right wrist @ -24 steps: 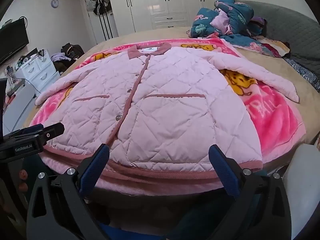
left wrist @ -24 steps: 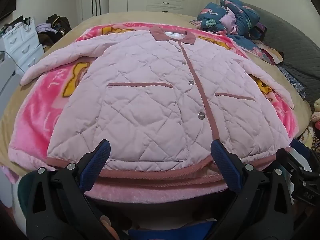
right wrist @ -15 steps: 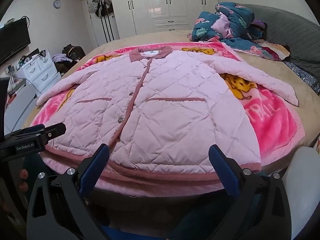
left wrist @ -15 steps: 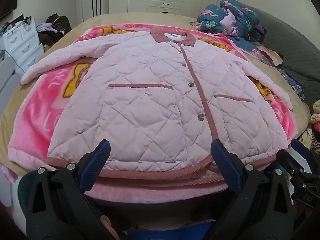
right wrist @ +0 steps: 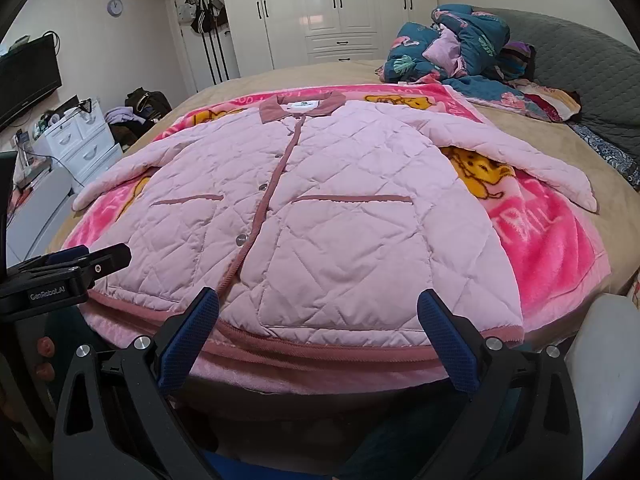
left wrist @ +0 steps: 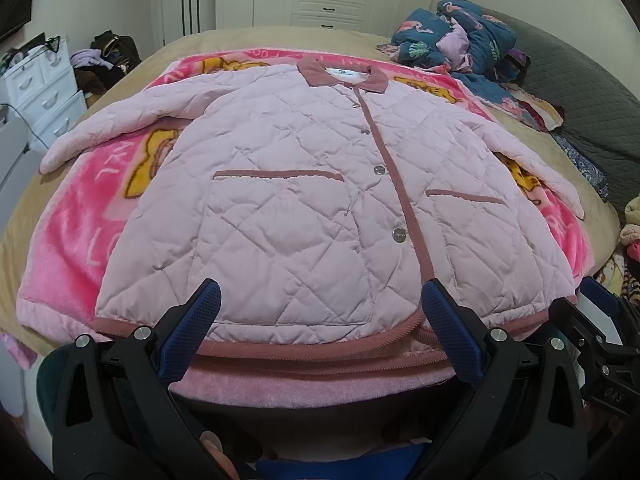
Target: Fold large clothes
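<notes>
Jacket (left wrist: 304, 208) spread flat, buttoned, front up on blanket (left wrist: 68, 248) over bed (right wrist: 516, 128), sleeves out for folding. Left gripper (left wrist: 320, 308) and right gripper (right wrist: 318, 308) fully open, empty, poised above hem (right wrist: 320, 346), likely to grasp.

Quilted jacket (right wrist: 320, 208) slightly lower in both wrist views.

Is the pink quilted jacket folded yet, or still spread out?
Spread out. The jacket lies flat, front up, on the pink blanket, both sleeves extended sideways, hem unturned.
</notes>
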Demonstrator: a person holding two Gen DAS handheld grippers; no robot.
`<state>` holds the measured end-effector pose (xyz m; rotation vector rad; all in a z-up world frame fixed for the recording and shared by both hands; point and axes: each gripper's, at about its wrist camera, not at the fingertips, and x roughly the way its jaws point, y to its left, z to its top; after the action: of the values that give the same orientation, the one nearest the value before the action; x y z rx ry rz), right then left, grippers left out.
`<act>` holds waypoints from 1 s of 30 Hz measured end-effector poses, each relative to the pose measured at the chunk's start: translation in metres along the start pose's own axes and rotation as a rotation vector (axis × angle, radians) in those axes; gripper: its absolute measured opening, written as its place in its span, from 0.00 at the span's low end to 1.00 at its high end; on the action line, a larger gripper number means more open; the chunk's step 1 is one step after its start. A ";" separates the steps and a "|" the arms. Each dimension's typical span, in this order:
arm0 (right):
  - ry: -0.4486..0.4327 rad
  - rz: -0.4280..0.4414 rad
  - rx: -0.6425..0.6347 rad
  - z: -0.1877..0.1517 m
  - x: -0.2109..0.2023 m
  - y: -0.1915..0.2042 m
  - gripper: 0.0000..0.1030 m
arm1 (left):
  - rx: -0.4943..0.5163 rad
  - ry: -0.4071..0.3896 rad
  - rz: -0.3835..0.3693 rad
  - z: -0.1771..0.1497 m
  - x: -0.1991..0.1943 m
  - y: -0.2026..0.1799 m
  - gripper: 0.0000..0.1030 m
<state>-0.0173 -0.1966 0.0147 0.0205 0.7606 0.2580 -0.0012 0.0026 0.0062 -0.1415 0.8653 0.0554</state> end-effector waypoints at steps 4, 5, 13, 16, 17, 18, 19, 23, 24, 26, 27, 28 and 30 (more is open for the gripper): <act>0.002 0.002 -0.001 0.000 0.000 0.000 0.96 | 0.001 0.002 0.001 0.001 0.001 0.002 0.91; 0.001 0.001 -0.001 0.000 0.000 0.000 0.96 | 0.003 0.001 0.001 0.000 0.001 0.001 0.91; 0.003 0.006 -0.003 0.001 0.000 0.000 0.96 | 0.000 0.002 0.000 0.000 0.001 0.002 0.91; 0.004 0.006 -0.005 0.001 0.000 -0.001 0.96 | 0.003 -0.001 0.001 0.000 0.001 0.001 0.91; 0.002 0.006 -0.001 0.001 0.000 -0.001 0.96 | 0.002 0.000 0.001 0.000 0.001 0.001 0.91; 0.002 0.005 -0.002 0.001 0.000 -0.001 0.96 | 0.002 0.001 -0.001 0.000 0.002 0.001 0.91; 0.003 0.006 -0.002 0.001 0.000 -0.001 0.96 | 0.002 0.002 0.000 0.000 0.002 0.002 0.91; 0.002 0.004 -0.001 0.001 0.001 -0.001 0.96 | 0.005 0.000 0.000 0.000 0.002 0.001 0.91; 0.003 0.005 -0.002 0.001 0.001 -0.001 0.96 | 0.006 -0.001 -0.001 0.000 0.002 0.001 0.91; 0.003 0.006 -0.001 0.001 0.000 -0.001 0.96 | 0.007 0.000 -0.001 0.000 0.003 0.001 0.91; 0.002 0.005 -0.001 0.001 0.000 -0.001 0.96 | 0.006 -0.001 -0.002 0.000 0.002 0.000 0.91; 0.002 0.006 -0.003 0.001 0.000 -0.001 0.96 | 0.007 -0.001 -0.002 0.000 0.003 0.000 0.91; 0.001 0.004 0.000 0.002 0.001 -0.001 0.96 | 0.007 0.000 -0.001 0.000 0.003 -0.001 0.91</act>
<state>-0.0153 -0.1972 0.0152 0.0223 0.7618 0.2621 0.0006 0.0017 0.0037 -0.1350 0.8649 0.0511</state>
